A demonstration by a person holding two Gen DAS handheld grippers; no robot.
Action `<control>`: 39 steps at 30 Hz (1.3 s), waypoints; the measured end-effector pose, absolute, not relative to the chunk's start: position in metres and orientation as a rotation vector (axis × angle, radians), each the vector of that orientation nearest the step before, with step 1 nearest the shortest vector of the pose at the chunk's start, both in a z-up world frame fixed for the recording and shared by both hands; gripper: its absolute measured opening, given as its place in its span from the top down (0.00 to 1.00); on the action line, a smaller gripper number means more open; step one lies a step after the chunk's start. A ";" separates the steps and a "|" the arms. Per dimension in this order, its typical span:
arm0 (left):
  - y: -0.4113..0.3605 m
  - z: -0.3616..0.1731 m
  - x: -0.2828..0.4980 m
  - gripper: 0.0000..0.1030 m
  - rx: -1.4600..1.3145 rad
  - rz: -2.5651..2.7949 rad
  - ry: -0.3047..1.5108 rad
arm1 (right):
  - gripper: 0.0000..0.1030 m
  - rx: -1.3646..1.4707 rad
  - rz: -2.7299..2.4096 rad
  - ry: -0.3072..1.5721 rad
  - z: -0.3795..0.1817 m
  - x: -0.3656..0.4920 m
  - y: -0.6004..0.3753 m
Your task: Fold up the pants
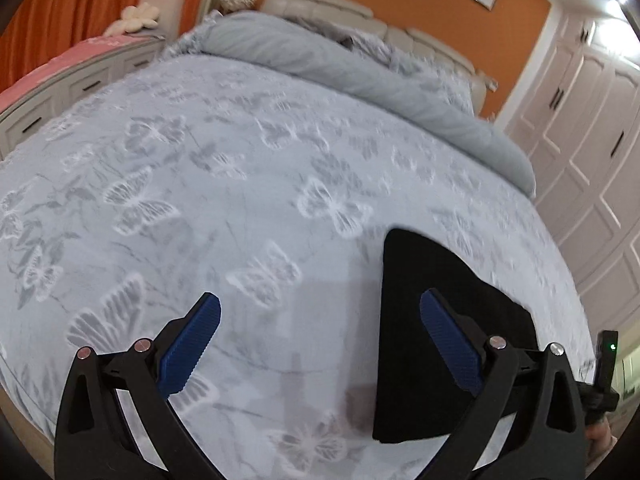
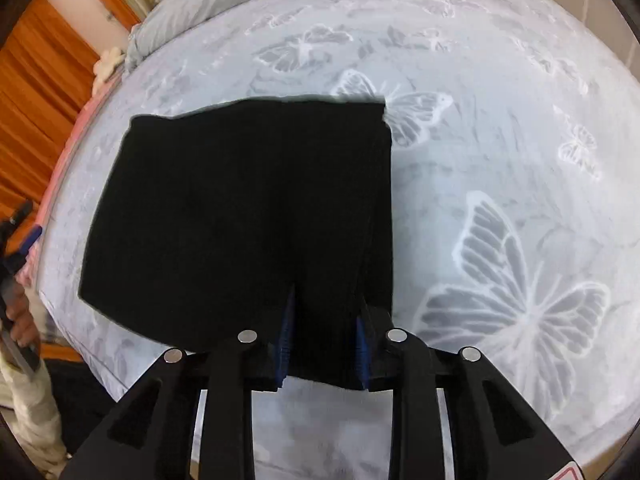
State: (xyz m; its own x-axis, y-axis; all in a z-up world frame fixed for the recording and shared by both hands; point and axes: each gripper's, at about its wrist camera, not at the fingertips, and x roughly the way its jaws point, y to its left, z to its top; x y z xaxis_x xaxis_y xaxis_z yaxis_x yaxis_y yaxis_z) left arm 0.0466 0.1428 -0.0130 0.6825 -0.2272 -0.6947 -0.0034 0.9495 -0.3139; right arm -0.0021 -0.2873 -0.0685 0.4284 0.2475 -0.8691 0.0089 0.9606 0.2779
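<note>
Pants: black pants [image 2: 240, 216], folded into a squarish stack, lie flat on the bed near its near edge; in the left wrist view the stack [image 1: 432, 320] sits at about 4 o'clock.
Right gripper: right gripper [image 2: 322, 344] points steeply down, its blue pads clamped narrow on the near right corner of the folded pants, with black cloth bunched between them.
Left gripper: left gripper [image 1: 320, 344] hangs above the bedspread, jaws wide with nothing between them; its right finger [image 1: 452, 344] overlaps the pants' left edge in the view, contact unclear.
Bed: pale blue bedspread [image 1: 240, 184] with a white butterfly print, a grey duvet [image 1: 360, 68] rolled along the headboard end at 12 to 2 o'clock.
Surroundings: white wardrobe [image 1: 580, 140] at 3 o'clock, orange curtain [image 2: 36, 92] at 9 o'clock.
Person: a hand [image 2: 20, 320] at the right view's 8 o'clock edge grips the other tool's handle.
</note>
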 end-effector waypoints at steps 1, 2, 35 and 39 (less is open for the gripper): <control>0.137 -0.015 0.047 0.05 -0.298 -0.141 0.824 | 0.74 0.221 0.119 1.028 -0.045 -0.009 -0.287; 0.132 -0.015 0.047 0.05 -0.295 -0.152 0.827 | 0.69 0.201 0.097 0.940 -0.025 -0.017 -0.288; 0.038 -0.052 0.080 0.05 -0.007 -0.061 0.921 | 0.90 0.241 0.285 0.894 -0.033 0.070 -0.204; 0.050 -0.043 0.070 0.05 0.022 -0.025 0.903 | 0.93 0.186 0.351 0.929 -0.042 0.086 -0.153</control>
State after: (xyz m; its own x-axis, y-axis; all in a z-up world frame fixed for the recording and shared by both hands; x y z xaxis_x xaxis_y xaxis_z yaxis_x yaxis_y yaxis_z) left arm 0.0696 0.0504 -0.0429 0.6190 -0.0124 -0.7853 0.0314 0.9995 0.0089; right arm 0.0864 -0.1529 -0.0422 0.5473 0.3739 -0.7488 -0.2155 0.9275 0.3056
